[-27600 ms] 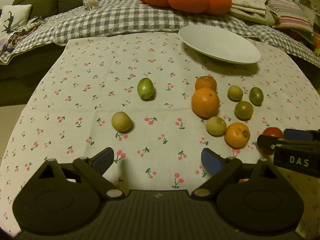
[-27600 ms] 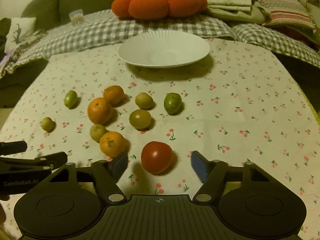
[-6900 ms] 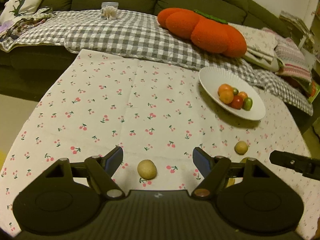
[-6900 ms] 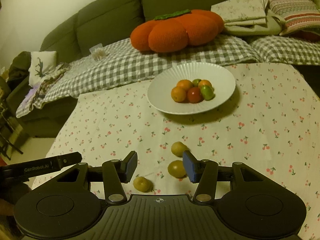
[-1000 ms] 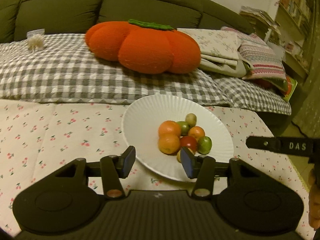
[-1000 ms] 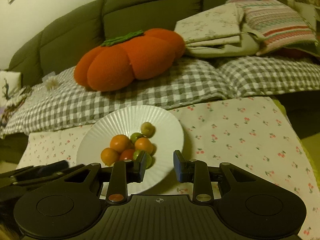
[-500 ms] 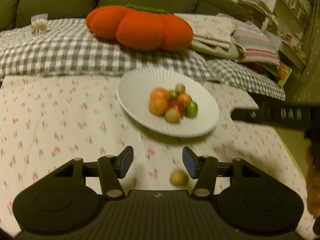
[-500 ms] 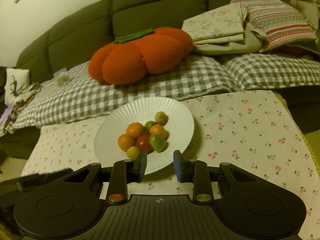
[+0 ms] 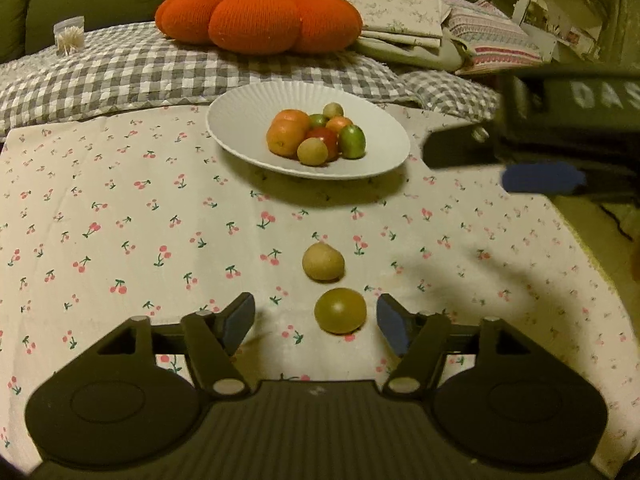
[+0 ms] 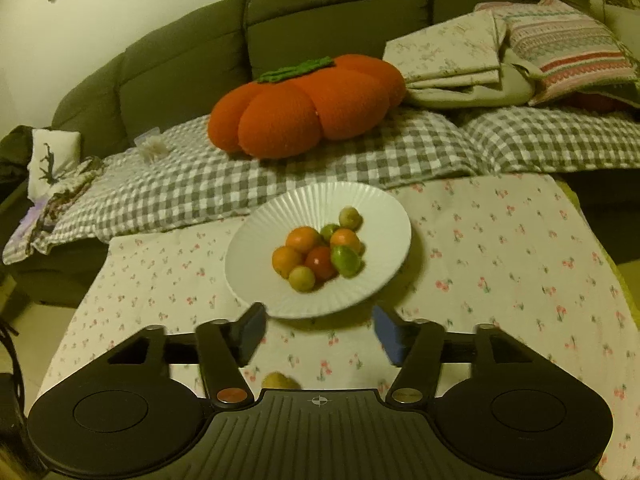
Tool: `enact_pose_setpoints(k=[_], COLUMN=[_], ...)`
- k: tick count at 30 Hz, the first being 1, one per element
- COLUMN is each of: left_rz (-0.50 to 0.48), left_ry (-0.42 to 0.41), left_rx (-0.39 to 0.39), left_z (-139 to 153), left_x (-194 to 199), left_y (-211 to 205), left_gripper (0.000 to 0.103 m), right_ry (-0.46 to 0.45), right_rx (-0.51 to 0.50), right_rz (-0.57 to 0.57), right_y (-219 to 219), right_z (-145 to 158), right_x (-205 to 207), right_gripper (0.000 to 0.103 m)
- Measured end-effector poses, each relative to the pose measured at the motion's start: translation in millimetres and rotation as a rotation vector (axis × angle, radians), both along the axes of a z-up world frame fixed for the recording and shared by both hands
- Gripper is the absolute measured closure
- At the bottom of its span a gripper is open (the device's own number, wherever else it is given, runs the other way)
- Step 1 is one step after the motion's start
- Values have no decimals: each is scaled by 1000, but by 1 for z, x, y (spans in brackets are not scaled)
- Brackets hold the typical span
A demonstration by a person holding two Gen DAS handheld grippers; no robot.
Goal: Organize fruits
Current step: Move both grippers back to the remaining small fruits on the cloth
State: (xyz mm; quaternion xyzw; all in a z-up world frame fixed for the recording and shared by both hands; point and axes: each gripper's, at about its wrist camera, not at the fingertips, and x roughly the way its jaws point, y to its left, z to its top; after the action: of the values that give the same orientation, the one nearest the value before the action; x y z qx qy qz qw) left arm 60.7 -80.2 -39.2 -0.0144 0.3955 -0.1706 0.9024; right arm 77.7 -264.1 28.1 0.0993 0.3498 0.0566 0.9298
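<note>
**Two fruits left on the counter, both hand-held grippers empty**

The step in hand, as I judge it, is the pick-up of one of the last loose fruits. In the left wrist view the left hand-held gripper [image 9: 312, 322] is open, with nothing between its fingers. It hangs low over the counter [image 9: 120, 208], and the olive-yellow fruit [image 9: 340, 316] lies between the two blue pads, closer to the right pad and not touched by either. Just beyond it, a little farther, lies the pale yellow fruit [image 9: 323, 262]. Far behind them stands the white plate [image 9: 240, 120], where seven fruits are already gathered in a heap.

The next move probably calls for a small shift to the right so the fruit sits centred, then a gentle closing, because a round fruit can roll away from the pads.

At the right, the right hand-held gripper [image 10: 318, 334] is also open and empty, near the front rim of the plate.

Some things are hard to see. In the right wrist view the pale fruit is half hidden behind the gripper body, and the olive one does not appear. In the left wrist view the other gripper is blurred and cut off at the right edge. Whether more fruits lie outside both views, I cannot tell.
</note>
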Motion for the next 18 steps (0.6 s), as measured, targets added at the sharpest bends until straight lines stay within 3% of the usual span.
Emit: enact_pose_setpoints(k=[5,11,14,18], left_rz=[5,-3,-10,-22], left_ry=[-24,-39,-55,-74], left_rx=[38,94,119,129], left_z=[-5,-17,-20,-19], left_x=[0,-1,-1,-1], left_y=[-7,-18,-22,-23], left_gripper=[32,33,43,74], right_ry=[23,43,38,49], right_rx=[-9,23,7,7], right_rz=[-42,-85,-84,-82], right_y=[-5,-14,-12,-11], right_z=[-11,-15,-15,-18], right_x=[-15,-11,-11,-8], right_gripper=[22,21,21,21])
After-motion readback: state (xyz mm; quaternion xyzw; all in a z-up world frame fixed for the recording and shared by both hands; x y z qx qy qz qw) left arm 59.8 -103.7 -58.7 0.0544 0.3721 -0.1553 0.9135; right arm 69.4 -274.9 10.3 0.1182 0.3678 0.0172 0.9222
